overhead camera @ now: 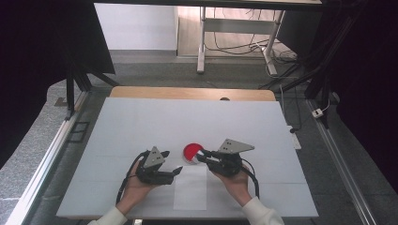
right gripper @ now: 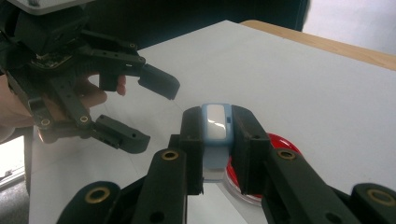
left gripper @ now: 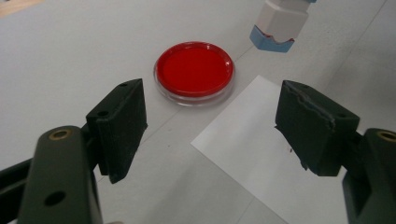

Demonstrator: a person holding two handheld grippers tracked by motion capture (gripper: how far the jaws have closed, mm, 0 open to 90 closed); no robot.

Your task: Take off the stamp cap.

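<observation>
The right hand-held gripper (right gripper: 218,140) is clenching a small white and blue stamp (right gripper: 215,125) between its 2 black jaws, and it is holding that stamp just above the red ink pad (overhead camera: 191,152), which is sitting on the white bench (overhead camera: 141,122) near its middle. In the high view the right hand-held gripper (overhead camera: 202,155) is coming in from about 4 o'clock of the pad, with the stamp's tip over the pad's 3 o'clock edge. The left hand-held gripper (overhead camera: 177,171) is lying at about 8 o'clock of the pad, released, its jaws standing apart with nothing between them. In the left gripper view the ink pad (left gripper: 194,71) is showing ahead, the stamp (left gripper: 280,24) is hanging above and to the pad's 1 o'clock, and a sheet of white paper (left gripper: 252,135) is lying just beside the pad at 5 o'clock.

Judging from this, the stamp is being inked for a print on the paper (overhead camera: 190,186). The stamp is sitting near the pad's rim, so a press here is likely to ink only part of its face or tip the shallow dish. The paper is lying loose with nothing pinning it, so it is liable to slide or lift with the stamp, smearing the mark. The 2 hand-held grippers are also close together, so a quick swing risks a knock.
</observation>
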